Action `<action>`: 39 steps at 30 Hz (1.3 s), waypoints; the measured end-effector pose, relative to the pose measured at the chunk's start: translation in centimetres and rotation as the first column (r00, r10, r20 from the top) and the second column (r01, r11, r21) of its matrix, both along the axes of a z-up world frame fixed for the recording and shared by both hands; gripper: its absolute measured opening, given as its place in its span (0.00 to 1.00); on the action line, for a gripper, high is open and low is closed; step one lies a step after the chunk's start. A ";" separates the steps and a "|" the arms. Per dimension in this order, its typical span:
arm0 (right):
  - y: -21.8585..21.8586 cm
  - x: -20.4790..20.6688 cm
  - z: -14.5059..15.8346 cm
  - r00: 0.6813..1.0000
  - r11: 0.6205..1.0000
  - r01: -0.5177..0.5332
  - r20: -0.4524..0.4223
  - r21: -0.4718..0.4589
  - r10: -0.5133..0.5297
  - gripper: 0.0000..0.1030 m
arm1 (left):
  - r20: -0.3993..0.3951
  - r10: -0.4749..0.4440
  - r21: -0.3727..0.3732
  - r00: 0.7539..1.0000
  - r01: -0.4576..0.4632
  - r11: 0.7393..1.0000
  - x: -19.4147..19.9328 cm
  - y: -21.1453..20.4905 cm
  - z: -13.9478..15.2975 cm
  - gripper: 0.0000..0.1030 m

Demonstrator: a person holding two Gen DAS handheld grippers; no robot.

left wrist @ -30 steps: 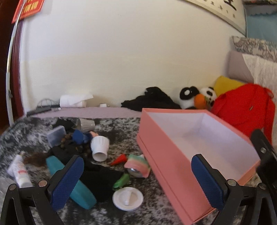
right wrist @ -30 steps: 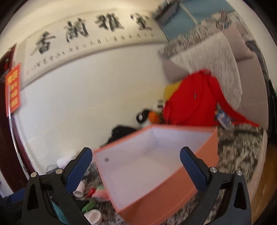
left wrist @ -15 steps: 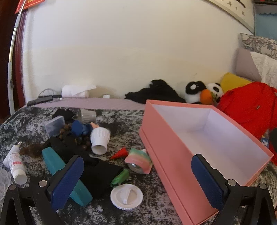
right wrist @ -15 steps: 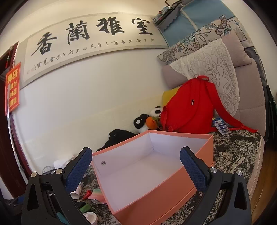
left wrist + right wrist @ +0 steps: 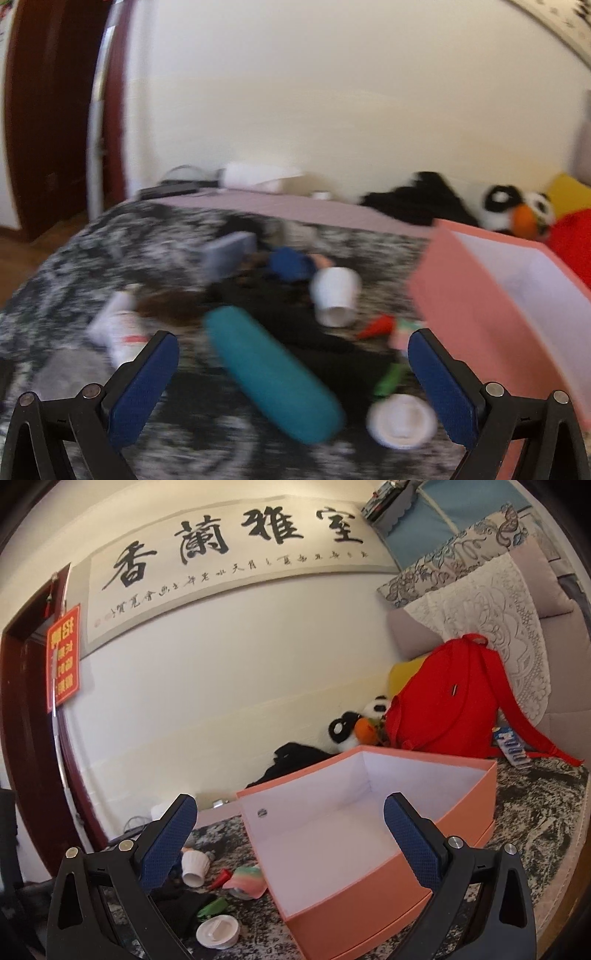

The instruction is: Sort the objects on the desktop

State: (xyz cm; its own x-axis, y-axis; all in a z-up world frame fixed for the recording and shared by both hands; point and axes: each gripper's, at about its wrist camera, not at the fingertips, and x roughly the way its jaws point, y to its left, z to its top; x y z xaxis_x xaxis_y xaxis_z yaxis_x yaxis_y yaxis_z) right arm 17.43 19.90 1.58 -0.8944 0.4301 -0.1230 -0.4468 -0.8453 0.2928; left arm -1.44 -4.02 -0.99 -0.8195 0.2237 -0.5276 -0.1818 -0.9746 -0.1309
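An open pink box [image 5: 517,295] [image 5: 369,834] with a white, empty inside stands on the mottled grey-black surface. Left of it lies a clutter: a teal case [image 5: 271,373], a white cup on its side [image 5: 335,295] [image 5: 195,866], a white lid [image 5: 402,421] [image 5: 218,931], a white tube [image 5: 118,332], a red cone [image 5: 376,326] [image 5: 221,880], a pink-green roll [image 5: 246,884], black cloth [image 5: 295,332]. My left gripper [image 5: 293,384] is open and empty above the teal case; this view is blurred. My right gripper [image 5: 290,843] is open and empty, in front of the box.
A red backpack [image 5: 447,705], a panda plush [image 5: 349,727] [image 5: 517,212] and a black garment [image 5: 417,201] lie against the wall behind the box. A clear plastic case [image 5: 229,253] and a blue item [image 5: 290,264] sit among the clutter. A door frame [image 5: 48,110] is at the left.
My left gripper has swung left and moved closer to the clutter, so the teal case now lies between its fingers in view. The right gripper has barely moved.
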 end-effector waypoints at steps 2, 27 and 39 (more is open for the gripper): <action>0.1 -0.4 -0.1 1.000 1.000 -0.024 0.016 -0.013 0.025 1.00 | -0.008 0.039 -0.070 0.999 -0.040 0.997 -1.0 -1.7 -0.6 0.99; -3.7 -3.5 -2.6 0.982 0.990 -0.114 0.160 0.080 0.100 1.00 | 0.362 0.177 -0.280 0.915 -0.074 0.957 -9.7 6.7 -11.7 0.99; -1.9 -6.2 -3.7 0.891 0.894 -0.418 0.117 -0.162 0.438 1.00 | 0.335 0.142 -0.171 0.931 -0.088 0.981 -8.9 3.3 -10.1 0.41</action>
